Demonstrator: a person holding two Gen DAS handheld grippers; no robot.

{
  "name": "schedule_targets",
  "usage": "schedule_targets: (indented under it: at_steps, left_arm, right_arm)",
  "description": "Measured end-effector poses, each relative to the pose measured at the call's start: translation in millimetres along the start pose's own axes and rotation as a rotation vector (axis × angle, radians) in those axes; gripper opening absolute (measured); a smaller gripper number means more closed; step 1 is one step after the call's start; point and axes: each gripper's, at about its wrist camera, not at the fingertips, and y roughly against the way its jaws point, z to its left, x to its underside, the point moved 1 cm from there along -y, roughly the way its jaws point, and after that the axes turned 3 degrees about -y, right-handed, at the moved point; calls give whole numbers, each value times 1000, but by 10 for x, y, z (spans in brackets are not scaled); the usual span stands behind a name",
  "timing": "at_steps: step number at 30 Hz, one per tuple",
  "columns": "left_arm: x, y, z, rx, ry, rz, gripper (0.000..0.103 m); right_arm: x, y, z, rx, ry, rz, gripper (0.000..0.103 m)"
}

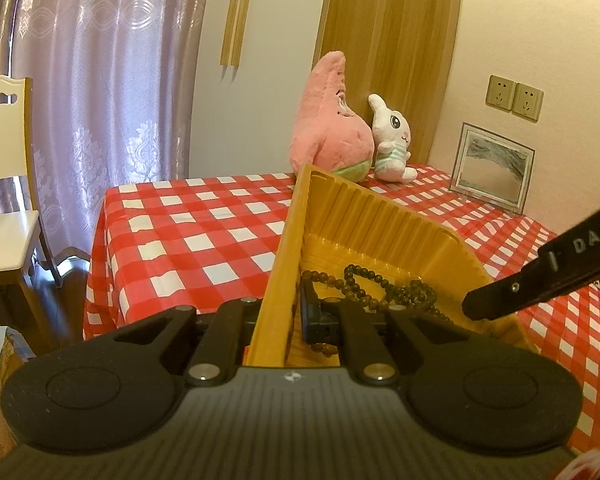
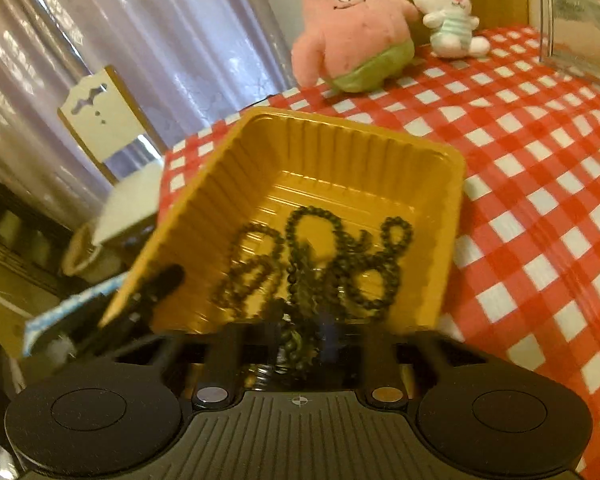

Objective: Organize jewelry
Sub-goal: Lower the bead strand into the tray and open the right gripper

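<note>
A yellow ribbed plastic tray is held tilted over the near corner of the red-checked table. My left gripper is shut on the tray's left wall; one of its fingers shows in the right wrist view. Dark brown bead strands lie tangled on the tray floor. My right gripper hangs over the tray's near side with its jaws apart, and a blurred clump of beads sits between them, loose. One of its black fingers reaches in from the right.
A pink star plush and a white rabbit plush stand at the table's far edge. A clear picture frame leans on the right wall. A white chair is left of the table, before curtains.
</note>
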Motion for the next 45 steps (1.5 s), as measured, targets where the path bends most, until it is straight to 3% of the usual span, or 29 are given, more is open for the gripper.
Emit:
schedule_targets:
  at_steps: [1, 16, 22, 25, 28, 40, 45]
  left_arm:
    - [2, 2, -1, -1, 1, 0, 9]
    - [62, -156, 102, -10, 16, 43, 11]
    - [140, -227, 228, 6, 86, 99, 12]
    - [153, -225, 231, 9, 75, 102, 19]
    - [152, -186, 247, 12, 88, 95, 33]
    - [22, 226, 233, -12, 90, 69, 42]
    - [-109, 544, 111, -55, 32, 61, 53]
  right_arm:
    - [18, 26, -8, 10, 9, -14, 64]
    - [159, 252, -246, 128, -20, -68, 64]
    - [253, 346, -423, 161, -81, -73, 65]
    - [314, 390, -485, 174, -104, -77, 68]
    - [383, 418, -537, 184, -126, -81, 72]
    - [713, 576, -634, 227, -198, -137, 77]
    - [859, 699, -612, 265, -183, -155, 77]
